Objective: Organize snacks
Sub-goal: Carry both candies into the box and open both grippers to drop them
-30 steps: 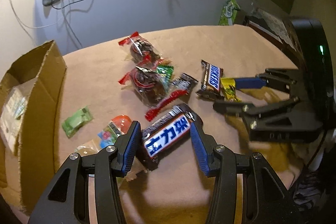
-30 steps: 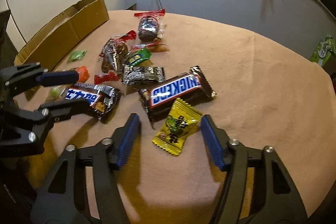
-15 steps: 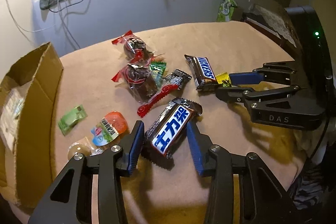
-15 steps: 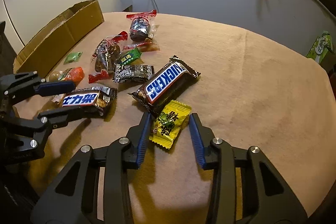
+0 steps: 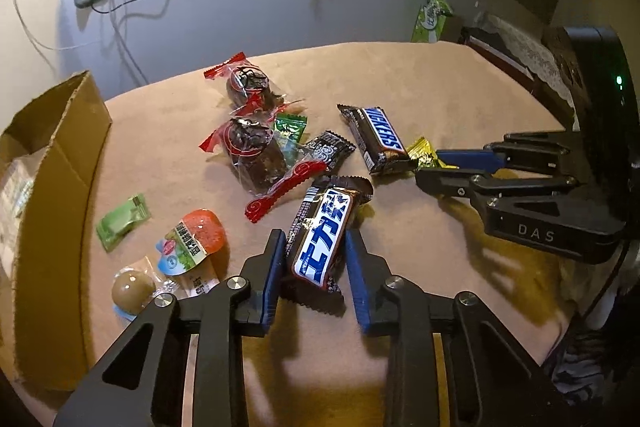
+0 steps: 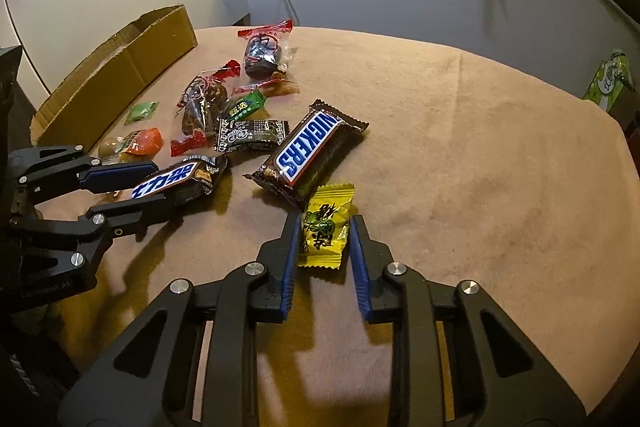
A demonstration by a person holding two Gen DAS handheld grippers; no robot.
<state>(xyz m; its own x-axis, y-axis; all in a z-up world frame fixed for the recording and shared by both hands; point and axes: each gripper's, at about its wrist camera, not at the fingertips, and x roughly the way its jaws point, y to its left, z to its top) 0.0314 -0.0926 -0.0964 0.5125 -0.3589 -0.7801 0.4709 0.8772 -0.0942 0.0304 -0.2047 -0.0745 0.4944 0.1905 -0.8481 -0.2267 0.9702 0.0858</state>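
Snacks lie scattered on a tan cloth table (image 5: pixel 400 75). In the left wrist view my left gripper (image 5: pixel 314 237) has its jaws closing, and its blue pads touch both sides of a brown Snickers bar with a Chinese label (image 5: pixel 326 211). The right wrist view shows that bar (image 6: pixel 176 179) in the left gripper (image 6: pixel 164 183). My right gripper (image 6: pixel 325 223) is shut on a yellow candy packet (image 6: pixel 330 203), next to an English-label Snickers bar (image 6: pixel 310 151). The left view shows the right gripper (image 5: pixel 430 167) beside this bar (image 5: pixel 378 139).
An open cardboard box (image 5: pixel 52 163) stands at the table's left edge. Two red-sealed dark snacks (image 5: pixel 256 155), a black packet (image 5: pixel 330 151), a green packet (image 5: pixel 120 221), an orange jelly cup (image 5: pixel 196 239) and a round brown candy (image 5: pixel 132 291) lie nearby. A green bag (image 6: pixel 608 83) sits past the far right edge.
Both grippers' jaws have narrowed. The left pads came in against the Chinese-label bar, and the right pads closed from wide apart onto the yellow candy packet.
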